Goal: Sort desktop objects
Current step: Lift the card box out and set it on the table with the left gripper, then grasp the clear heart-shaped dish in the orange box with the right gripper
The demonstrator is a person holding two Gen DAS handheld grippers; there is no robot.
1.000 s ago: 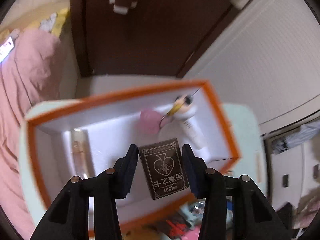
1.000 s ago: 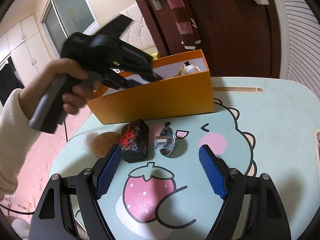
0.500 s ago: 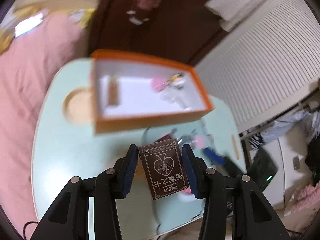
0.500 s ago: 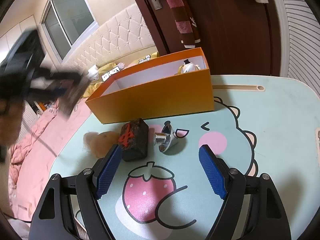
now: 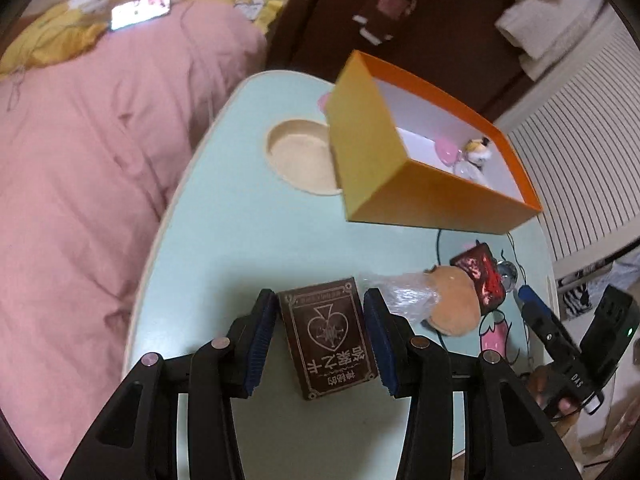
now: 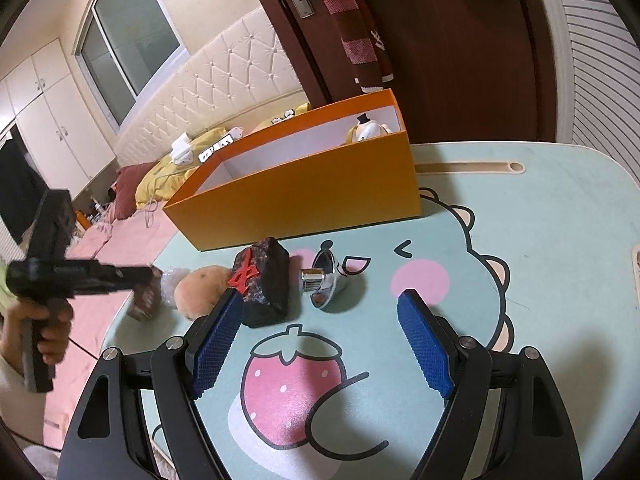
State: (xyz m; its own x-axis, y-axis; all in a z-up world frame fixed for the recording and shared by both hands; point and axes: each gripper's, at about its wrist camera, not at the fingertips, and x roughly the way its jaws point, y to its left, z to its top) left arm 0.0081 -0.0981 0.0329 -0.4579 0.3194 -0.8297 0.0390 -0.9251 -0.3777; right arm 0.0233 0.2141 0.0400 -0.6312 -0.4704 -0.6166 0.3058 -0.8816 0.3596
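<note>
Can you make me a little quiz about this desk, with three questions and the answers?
1. True or false: the left claw is shut on the brown card box.
2. Which thing lies between the round bun and the shiny metal piece? A) a pencil B) the dark block with red marks C) a cup
3. Fill in: the little toy figure sits inside the ___ box.

Key: 1 true. 2 B. 3 orange. The right claw is open.
</note>
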